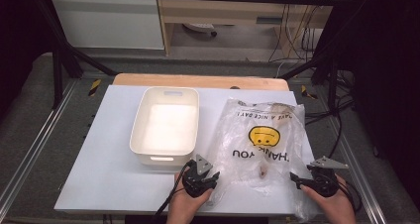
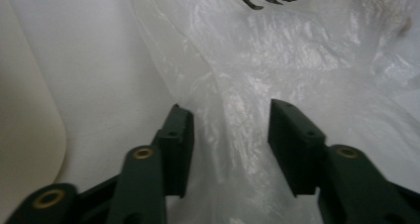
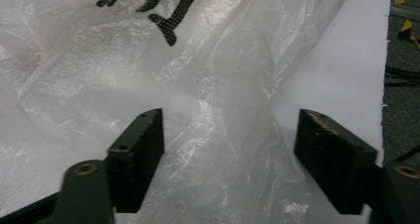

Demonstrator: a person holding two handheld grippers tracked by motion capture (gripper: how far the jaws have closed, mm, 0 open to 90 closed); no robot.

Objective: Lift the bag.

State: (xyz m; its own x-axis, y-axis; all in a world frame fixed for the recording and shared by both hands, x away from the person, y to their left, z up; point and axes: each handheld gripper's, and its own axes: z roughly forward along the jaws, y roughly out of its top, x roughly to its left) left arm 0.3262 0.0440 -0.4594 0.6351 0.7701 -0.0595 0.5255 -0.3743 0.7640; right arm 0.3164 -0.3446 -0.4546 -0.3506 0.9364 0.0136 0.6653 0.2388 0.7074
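Bag (image 1: 260,144) lies flat, centre-right of the high view, something small inside. Left gripper (image 1: 212,180) and right gripper (image 1: 298,180) at its lower corners, jaws released, film slack between. Tub (image 1: 140,119), centre-left, empty; unloading not begun, I'd judge.

I read "THANK YOU" and "HAVE A NICE DAY!" in black on the clear plastic bag (image 1: 260,135), upside down from my side; yellow smiley sign between.

plastic bag (image 1: 261,143): 1 | white bin (image 1: 166,126): 1 | claws: 2 (left claw (image 1: 207,180), right claw (image 1: 303,181))
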